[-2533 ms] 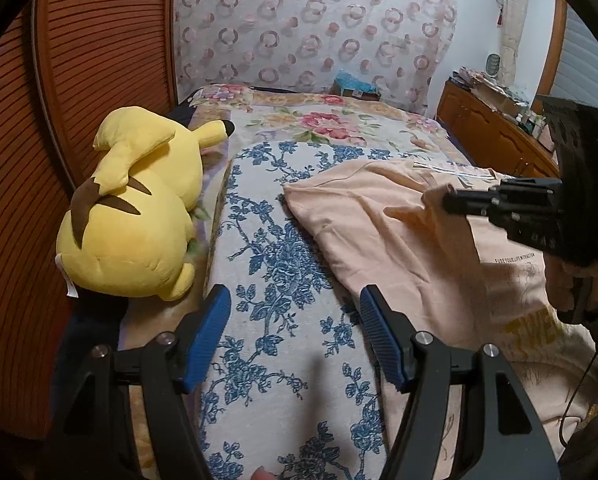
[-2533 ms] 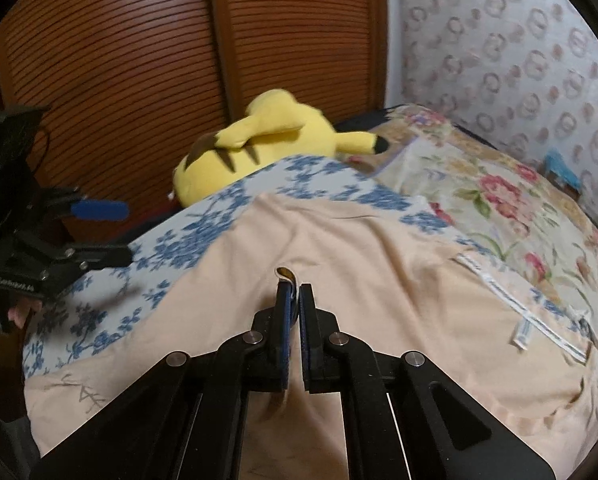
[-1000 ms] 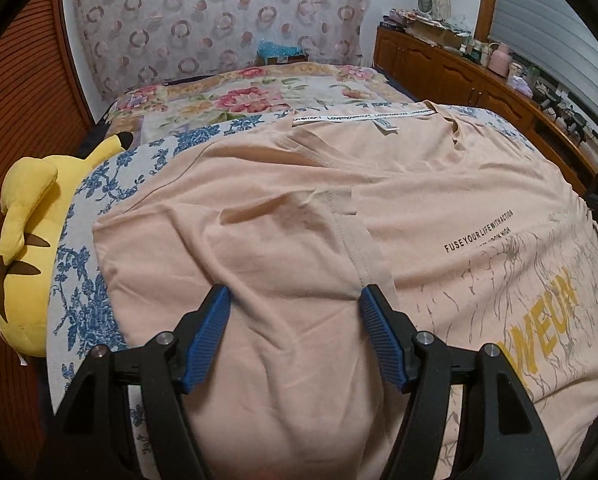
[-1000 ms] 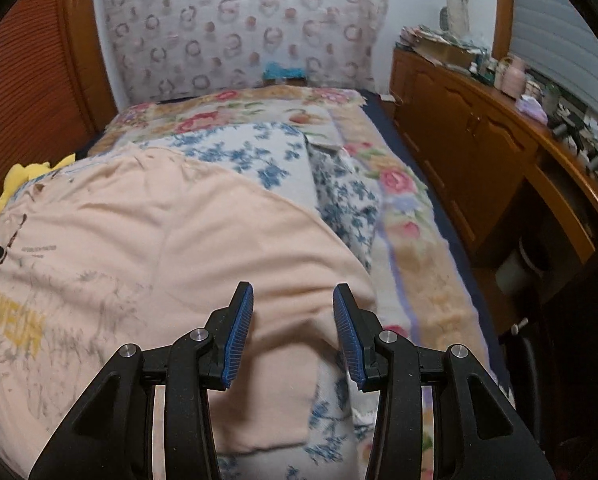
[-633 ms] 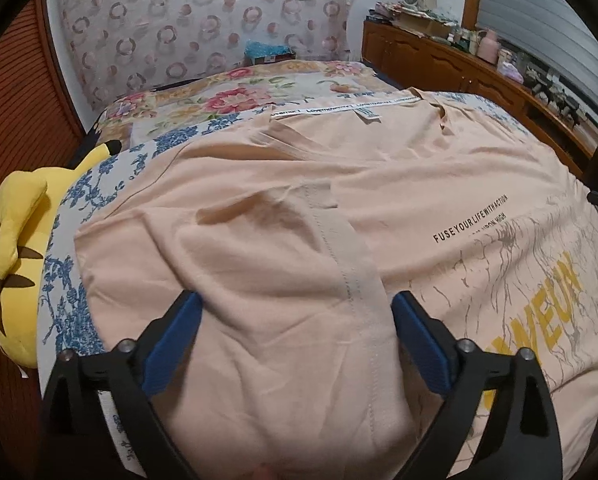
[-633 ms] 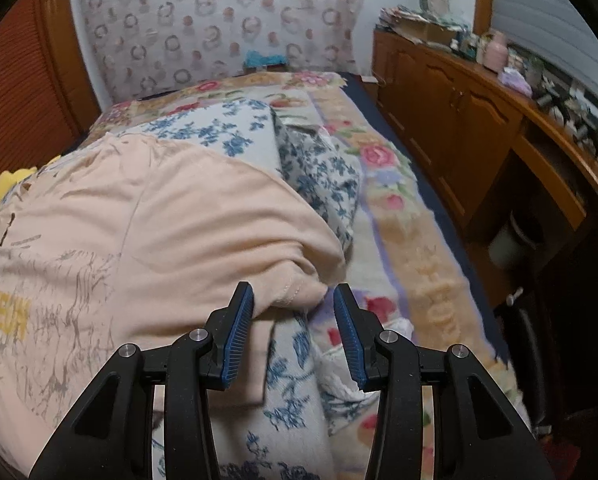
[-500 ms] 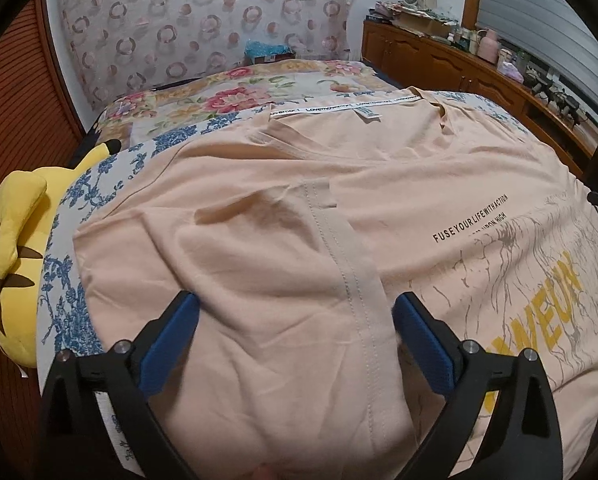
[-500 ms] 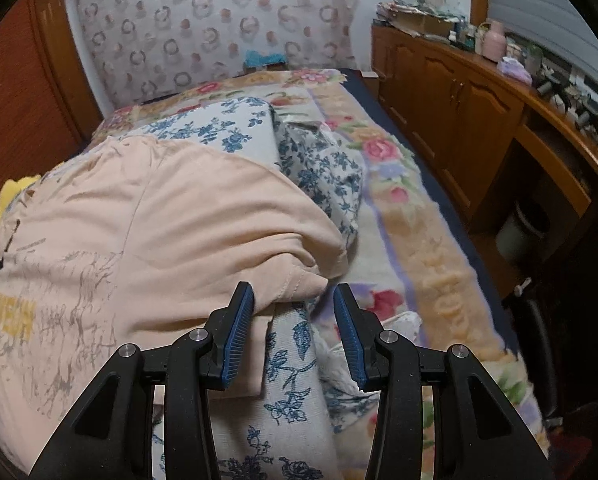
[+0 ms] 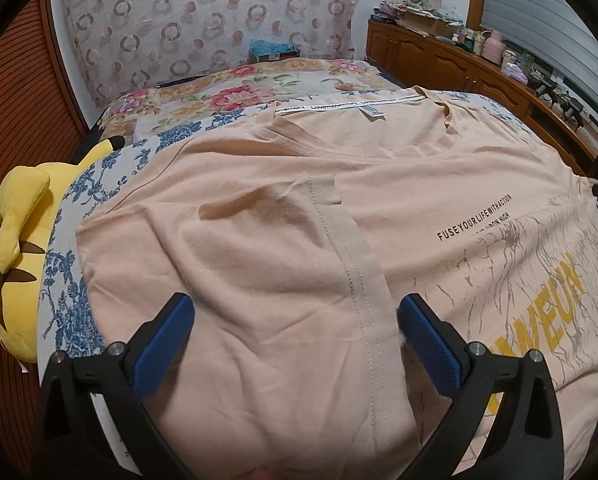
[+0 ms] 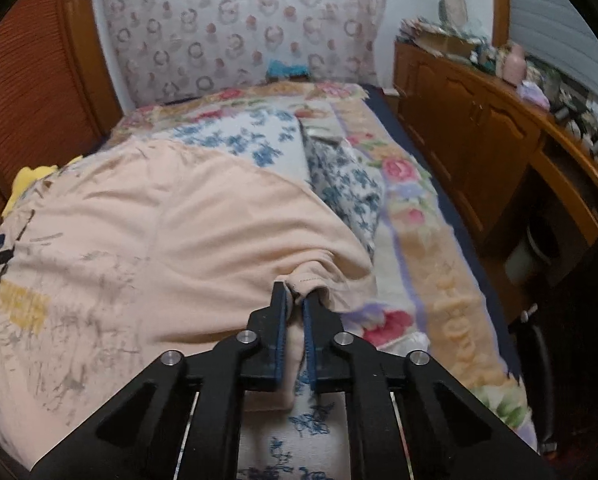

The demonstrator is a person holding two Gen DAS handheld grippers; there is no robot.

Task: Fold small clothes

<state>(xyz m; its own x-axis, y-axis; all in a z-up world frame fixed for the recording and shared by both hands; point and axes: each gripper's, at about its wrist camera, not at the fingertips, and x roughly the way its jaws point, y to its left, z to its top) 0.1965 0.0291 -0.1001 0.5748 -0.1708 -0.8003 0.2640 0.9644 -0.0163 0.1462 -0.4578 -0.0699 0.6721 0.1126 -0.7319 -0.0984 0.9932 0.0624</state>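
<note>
A peach T-shirt (image 9: pixel 419 184) with black and yellow print lies spread on the bed, one sleeve (image 9: pixel 259 248) folded in over the body. My left gripper (image 9: pixel 297 304) hovers over that folded sleeve, jaws wide and still opening, pads not pressing the cloth. In the right wrist view the T-shirt (image 10: pixel 179 232) has a bunched edge at its right side. My right gripper (image 10: pixel 295 294) is shut on that bunched edge, with peach cloth pinched between the blue pads.
A yellow plush toy (image 9: pixel 19 240) lies at the bed's left edge by the wooden slatted wall. A blue floral sheet (image 10: pixel 259 136) and a flowered blanket (image 10: pixel 427 264) cover the bed. A wooden cabinet (image 10: pixel 479 120) with clutter on top runs along the right.
The left jaws have spread wider over the folded sleeve. The right jaws, open before around the shirt's edge, have closed on it and the cloth bunches up there.
</note>
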